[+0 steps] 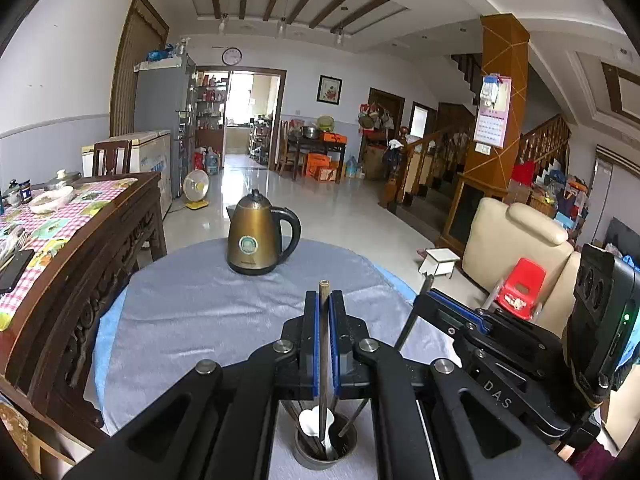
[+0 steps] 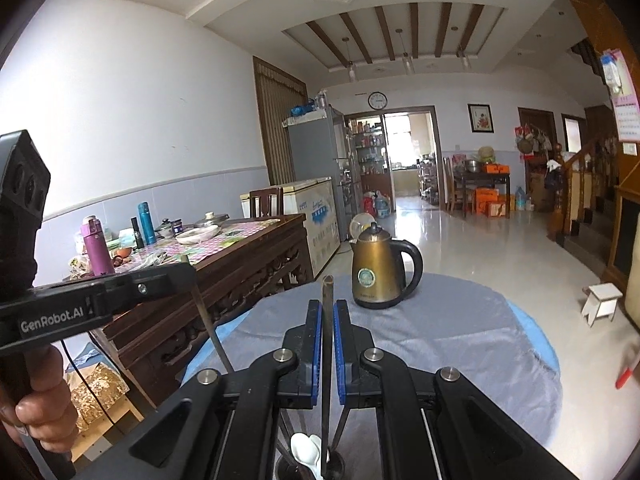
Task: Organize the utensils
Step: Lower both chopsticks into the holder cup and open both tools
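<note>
Now, the left wrist view: one kettle [image 1: 260,236] stands at centre on a round table [image 1: 192,312] under a grey cloth [image 1: 224,320]. One cup [image 1: 325,446] sits at the bottom centre, beneath the gripper. It holds one white spoon [image 1: 316,420] and several dark sticks; how many I cannot tell. The left gripper [image 1: 324,300] is closed almost fully on one chopstick [image 1: 323,320], which stands upright between the blue pads [image 1: 317,332], its top end poking above them and its lower end reaching down toward the cup. At right, the right gripper [image 1: 430,286] shows from the side, clamped on a second chopstick [image 1: 416,312] that slants down toward the bottom.

Next, the right wrist view: the same kettle [image 2: 378,272] is at centre on the table [image 2: 532,344]. The right gripper [image 2: 328,308] is likewise nearly closed, pinching one chopstick [image 2: 327,340] upright between its pads [image 2: 340,344]. Below, at the bottom centre, the cup [image 2: 336,466] shows its spoon [image 2: 306,450] and two or three dark sticks. At left, the left gripper [image 2: 188,270] comes in from the side, a hand [image 2: 44,408] around its handle at the lower left, gripping its own chopstick [image 2: 210,328], which slants downward.
</note>
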### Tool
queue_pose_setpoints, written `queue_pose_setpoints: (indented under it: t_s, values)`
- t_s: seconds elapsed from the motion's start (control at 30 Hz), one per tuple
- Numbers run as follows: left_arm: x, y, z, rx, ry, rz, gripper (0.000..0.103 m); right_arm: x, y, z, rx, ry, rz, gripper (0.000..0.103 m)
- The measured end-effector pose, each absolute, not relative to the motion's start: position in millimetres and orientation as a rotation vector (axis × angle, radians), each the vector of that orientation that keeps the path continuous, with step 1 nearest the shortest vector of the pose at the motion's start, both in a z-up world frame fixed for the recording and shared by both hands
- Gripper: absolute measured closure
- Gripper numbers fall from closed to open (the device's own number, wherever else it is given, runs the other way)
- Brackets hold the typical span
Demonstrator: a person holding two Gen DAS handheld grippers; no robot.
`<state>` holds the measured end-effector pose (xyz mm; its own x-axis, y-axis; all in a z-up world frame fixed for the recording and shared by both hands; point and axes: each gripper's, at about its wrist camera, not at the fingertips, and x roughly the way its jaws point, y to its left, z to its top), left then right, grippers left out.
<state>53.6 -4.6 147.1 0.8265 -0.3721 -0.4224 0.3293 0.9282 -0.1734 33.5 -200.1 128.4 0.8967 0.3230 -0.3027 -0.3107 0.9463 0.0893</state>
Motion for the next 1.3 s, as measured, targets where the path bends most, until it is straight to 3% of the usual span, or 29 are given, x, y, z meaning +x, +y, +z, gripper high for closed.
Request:
queue_pose_setpoints:
  t_s: [1.3]
  values:
    - [53,-27,119,-0.067,0.538,-0.340,0.098,43,-195,105,0.064,0.388,0.332,0.096]
